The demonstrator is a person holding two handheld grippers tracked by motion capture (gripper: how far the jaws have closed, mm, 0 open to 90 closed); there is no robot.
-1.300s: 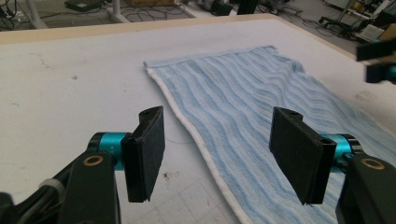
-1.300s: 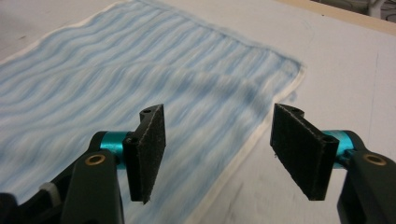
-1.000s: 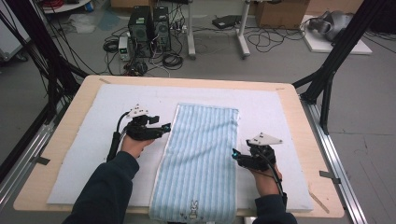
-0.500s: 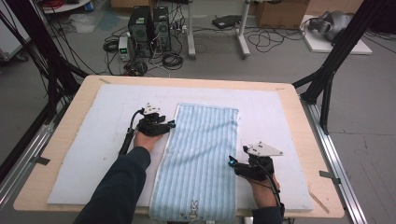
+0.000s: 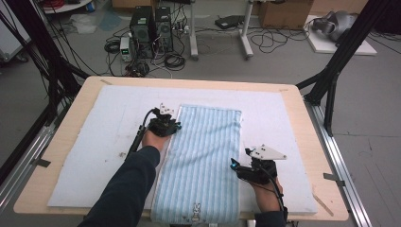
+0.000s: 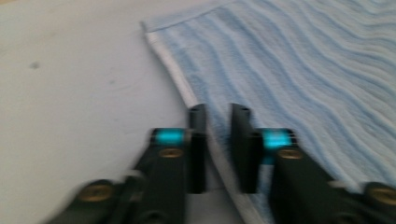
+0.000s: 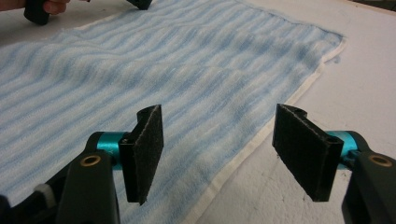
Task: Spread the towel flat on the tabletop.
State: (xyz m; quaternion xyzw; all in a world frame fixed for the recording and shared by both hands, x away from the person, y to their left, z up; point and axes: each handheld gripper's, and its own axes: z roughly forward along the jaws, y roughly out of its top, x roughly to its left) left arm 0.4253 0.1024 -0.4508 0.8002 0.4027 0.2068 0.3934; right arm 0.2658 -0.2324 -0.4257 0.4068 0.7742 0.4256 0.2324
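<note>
Striped towel (image 5: 203, 165) flat on white pad (image 5: 85, 156), centre of table (image 5: 61, 127). Left tongs (image 5: 171, 126) at towel's left hem, upper centre; jaws just closed, pinching white edge. Right tongs (image 5: 241, 166) at right hem, lower right; jaws wide apart, straddling edge, gripping nothing.

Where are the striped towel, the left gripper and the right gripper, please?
Striped towel (image 5: 203, 161): high view, middle of the cloth.
Left gripper (image 6: 218, 140): left gripper view, between its fingertips.
Right gripper (image 7: 219, 156): right gripper view, between its fingertips.

Lab: computer towers (image 5: 150, 26), floor cables (image 5: 279, 40), black rig struts (image 5: 347, 45).
</note>
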